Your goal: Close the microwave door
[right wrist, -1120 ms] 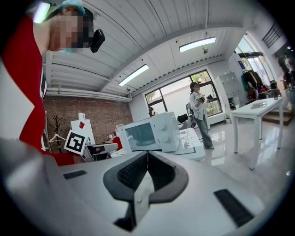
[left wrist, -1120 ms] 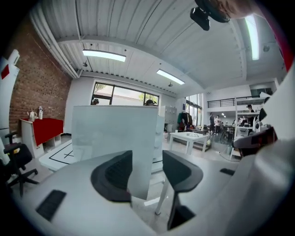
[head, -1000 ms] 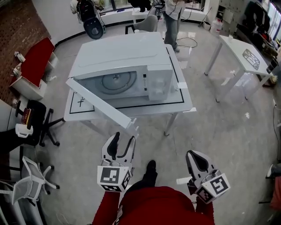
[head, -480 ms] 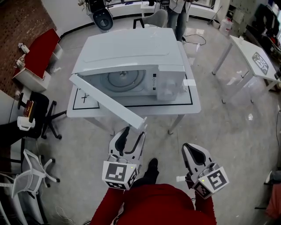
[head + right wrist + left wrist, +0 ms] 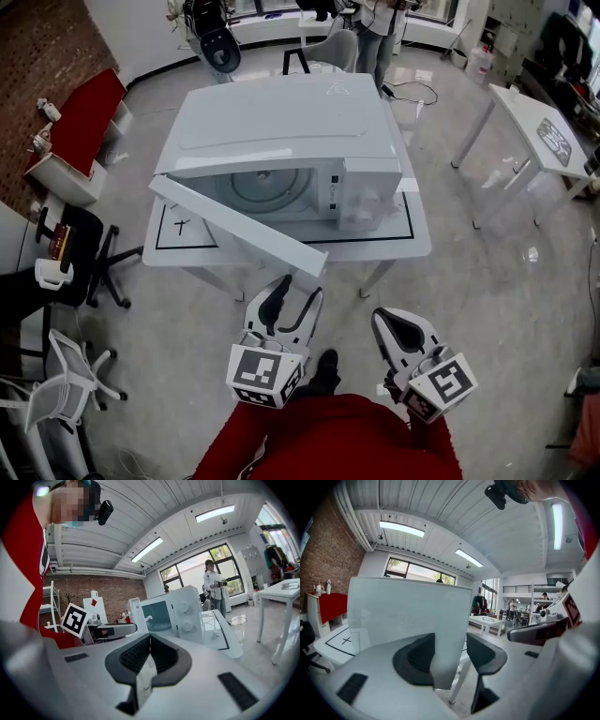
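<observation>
A white microwave (image 5: 281,131) stands on a white table (image 5: 417,239). Its door (image 5: 234,223) hangs open, swung out toward me, with the free end at the lower right. My left gripper (image 5: 293,292) is open just below that free end. In the left gripper view the door (image 5: 408,620) fills the left half, and its edge reaches down between the spread jaws of the left gripper (image 5: 452,651). My right gripper (image 5: 392,323) is held lower and to the right, away from the door, and is shut. In the right gripper view the right gripper (image 5: 150,644) shows a thin white strip at its seam, with the microwave (image 5: 173,616) beyond.
A second white table (image 5: 539,131) stands to the right. Office chairs (image 5: 84,253) and a red-topped cabinet (image 5: 80,122) line the left side. A person (image 5: 375,33) stands behind the microwave table. A table leg (image 5: 375,277) is near my grippers.
I have come closer to the table. The left gripper has moved up and right to the door's free end. The door's angle looks about the same.
</observation>
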Tool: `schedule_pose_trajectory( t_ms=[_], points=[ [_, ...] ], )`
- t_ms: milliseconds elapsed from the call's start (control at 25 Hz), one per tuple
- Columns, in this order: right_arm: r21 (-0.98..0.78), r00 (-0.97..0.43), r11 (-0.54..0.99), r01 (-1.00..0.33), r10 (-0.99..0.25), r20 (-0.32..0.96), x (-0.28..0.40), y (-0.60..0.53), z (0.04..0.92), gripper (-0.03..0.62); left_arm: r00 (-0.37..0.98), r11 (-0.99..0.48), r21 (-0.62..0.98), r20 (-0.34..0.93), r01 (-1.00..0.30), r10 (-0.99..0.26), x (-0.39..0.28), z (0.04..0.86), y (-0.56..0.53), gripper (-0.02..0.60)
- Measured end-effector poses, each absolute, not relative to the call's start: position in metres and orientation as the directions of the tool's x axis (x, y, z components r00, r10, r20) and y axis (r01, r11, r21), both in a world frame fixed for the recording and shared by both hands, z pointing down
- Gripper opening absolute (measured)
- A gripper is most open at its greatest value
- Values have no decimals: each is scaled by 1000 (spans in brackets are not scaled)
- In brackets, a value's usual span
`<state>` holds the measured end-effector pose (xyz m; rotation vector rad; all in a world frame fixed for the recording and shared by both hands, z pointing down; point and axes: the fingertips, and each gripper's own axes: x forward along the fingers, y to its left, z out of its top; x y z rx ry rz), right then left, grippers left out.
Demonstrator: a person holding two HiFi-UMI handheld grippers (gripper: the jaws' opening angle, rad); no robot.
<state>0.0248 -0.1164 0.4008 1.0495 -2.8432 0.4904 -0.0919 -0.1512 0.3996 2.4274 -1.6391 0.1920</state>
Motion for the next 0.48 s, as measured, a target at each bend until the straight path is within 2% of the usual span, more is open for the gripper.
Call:
schedule_pose_trajectory(
  t_ms=[200, 480],
  points=[
    [-234, -784, 750, -619, -609, 121, 7, -125, 393, 14, 389, -365, 147, 200, -919, -899, -88, 397, -165, 218],
    [-282, -764, 712, -644, -615, 194, 2, -127, 399, 14, 423, -402, 145, 184, -904, -887, -86, 393, -183, 218]
  ],
)
